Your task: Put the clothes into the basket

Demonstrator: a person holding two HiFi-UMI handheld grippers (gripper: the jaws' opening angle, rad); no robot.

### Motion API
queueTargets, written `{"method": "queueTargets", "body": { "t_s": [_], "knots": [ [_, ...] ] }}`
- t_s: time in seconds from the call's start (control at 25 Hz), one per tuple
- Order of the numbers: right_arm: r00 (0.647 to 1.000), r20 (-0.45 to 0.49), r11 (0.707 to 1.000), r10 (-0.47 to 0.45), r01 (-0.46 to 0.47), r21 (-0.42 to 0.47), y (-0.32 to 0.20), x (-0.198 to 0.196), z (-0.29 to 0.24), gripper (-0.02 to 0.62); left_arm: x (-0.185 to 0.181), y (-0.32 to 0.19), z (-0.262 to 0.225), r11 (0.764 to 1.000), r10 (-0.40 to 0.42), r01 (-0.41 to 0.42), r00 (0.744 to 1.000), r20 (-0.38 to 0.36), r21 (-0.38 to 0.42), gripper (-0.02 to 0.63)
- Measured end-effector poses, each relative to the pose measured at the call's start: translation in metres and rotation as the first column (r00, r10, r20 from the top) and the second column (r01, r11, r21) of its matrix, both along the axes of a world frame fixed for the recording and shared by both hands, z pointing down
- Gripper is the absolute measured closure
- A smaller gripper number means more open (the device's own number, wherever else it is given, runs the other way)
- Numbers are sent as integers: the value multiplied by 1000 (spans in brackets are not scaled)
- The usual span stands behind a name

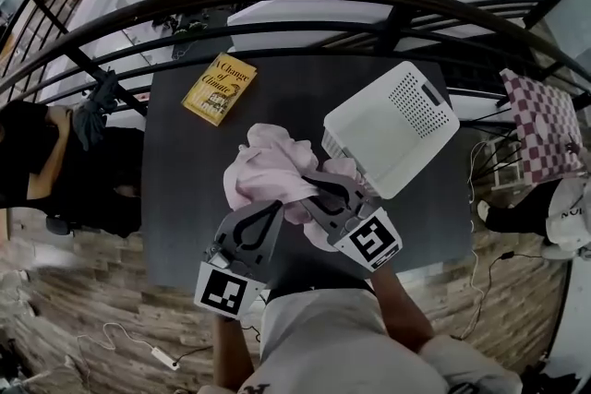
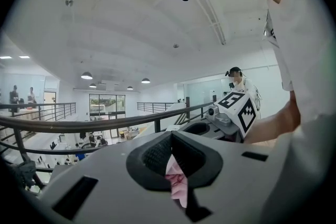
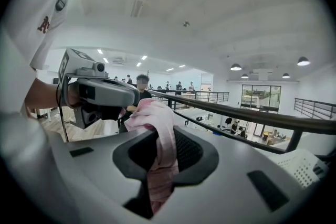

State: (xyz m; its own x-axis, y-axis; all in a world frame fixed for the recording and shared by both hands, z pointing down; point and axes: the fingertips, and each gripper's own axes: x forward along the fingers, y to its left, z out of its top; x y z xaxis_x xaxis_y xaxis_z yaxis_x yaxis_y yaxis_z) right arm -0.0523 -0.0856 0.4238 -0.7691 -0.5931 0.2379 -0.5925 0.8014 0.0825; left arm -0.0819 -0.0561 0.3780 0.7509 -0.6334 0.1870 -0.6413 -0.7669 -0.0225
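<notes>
A crumpled pale pink garment (image 1: 268, 166) is bunched above the dark table (image 1: 185, 226), between both grippers. My left gripper (image 1: 274, 206) is shut on its lower left part; pink cloth (image 2: 177, 182) shows pinched between the jaws in the left gripper view. My right gripper (image 1: 314, 189) is shut on the garment's right side, with a fold of pink cloth (image 3: 160, 160) running through the jaws in the right gripper view. The white plastic basket (image 1: 392, 126) lies tipped on the table just right of the garment, its perforated wall facing up.
A yellow book (image 1: 220, 88) lies at the table's far left corner. A black curved railing (image 1: 277, 0) runs behind the table. A checked cloth (image 1: 545, 125) hangs at the far right. Cables and a power strip (image 1: 162, 355) lie on the wooden floor.
</notes>
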Motion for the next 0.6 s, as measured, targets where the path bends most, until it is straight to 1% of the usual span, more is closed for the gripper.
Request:
{"method": "queueTargets", "body": {
  "t_s": [0.24, 0.36, 0.48, 0.6],
  "knots": [
    [999, 32, 999, 23, -24, 39, -1, 6, -32, 518, 5, 1, -20, 998, 28, -29, 999, 16, 48, 603],
    [997, 59, 997, 40, -44, 63, -2, 13, -47, 518, 9, 1, -30, 998, 35, -36, 999, 7, 58, 603],
    [994, 88, 994, 61, -69, 87, -5, 19, -63, 518, 14, -1, -39, 994, 64, -67, 997, 35, 86, 603],
    [992, 97, 990, 77, -87, 113, -8, 26, -76, 519, 20, -2, -45, 990, 90, -96, 994, 54, 105, 603]
  ]
}}
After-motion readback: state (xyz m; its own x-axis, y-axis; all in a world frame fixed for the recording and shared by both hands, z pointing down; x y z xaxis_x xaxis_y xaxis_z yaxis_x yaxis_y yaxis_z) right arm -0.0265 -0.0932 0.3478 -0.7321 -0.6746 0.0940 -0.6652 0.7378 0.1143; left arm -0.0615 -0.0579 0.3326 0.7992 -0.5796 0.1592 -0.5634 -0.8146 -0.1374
